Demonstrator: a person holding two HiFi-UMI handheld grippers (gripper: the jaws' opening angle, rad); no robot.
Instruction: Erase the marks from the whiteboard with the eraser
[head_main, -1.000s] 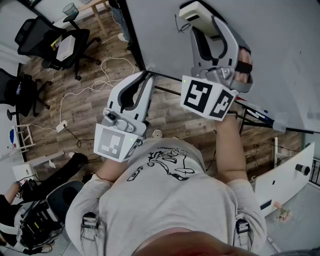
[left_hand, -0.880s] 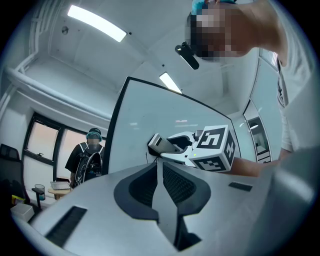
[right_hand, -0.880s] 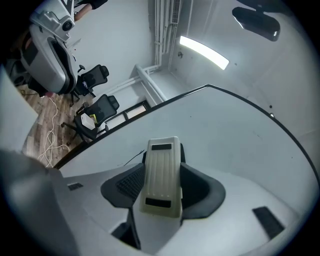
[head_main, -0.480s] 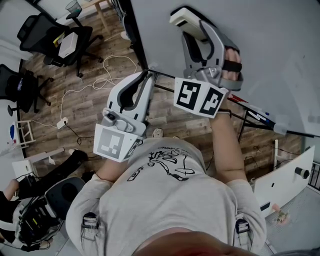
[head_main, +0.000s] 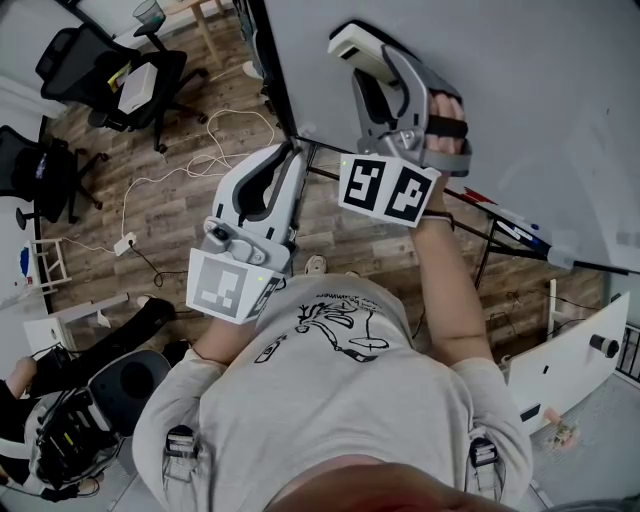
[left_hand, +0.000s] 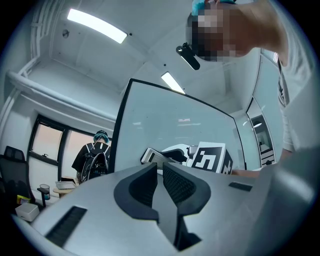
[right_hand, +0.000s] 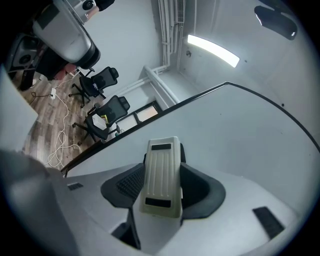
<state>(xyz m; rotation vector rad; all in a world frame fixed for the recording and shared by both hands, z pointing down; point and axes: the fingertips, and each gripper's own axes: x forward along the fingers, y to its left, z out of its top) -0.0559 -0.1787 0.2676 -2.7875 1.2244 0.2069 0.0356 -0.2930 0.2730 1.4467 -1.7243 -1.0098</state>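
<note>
The whiteboard (head_main: 520, 90) fills the upper right of the head view, and I see no marks on its grey face. A cream ribbed eraser (head_main: 352, 47) lies flat against the board near its left edge, with my right gripper (head_main: 372, 72) shut on it. The right gripper view shows the eraser (right_hand: 161, 187) clamped between the dark jaws of the right gripper (right_hand: 161, 162), with the whiteboard (right_hand: 240, 135) behind. My left gripper (head_main: 292, 152) hangs lower, off the board's left edge, shut and empty. In its own view the left gripper (left_hand: 161, 172) points at the whiteboard (left_hand: 175, 125).
Markers lie on the tray (head_main: 505, 218) under the board, above the stand's black legs. Office chairs (head_main: 130, 85) and loose cables (head_main: 170, 185) are on the wooden floor to the left. A person with a backpack (left_hand: 95, 155) stands beyond the board's edge.
My right gripper has slid the eraser left and up along the board. The small squiggle beside the eraser a second ago no longer shows. The left gripper has stayed put.
</note>
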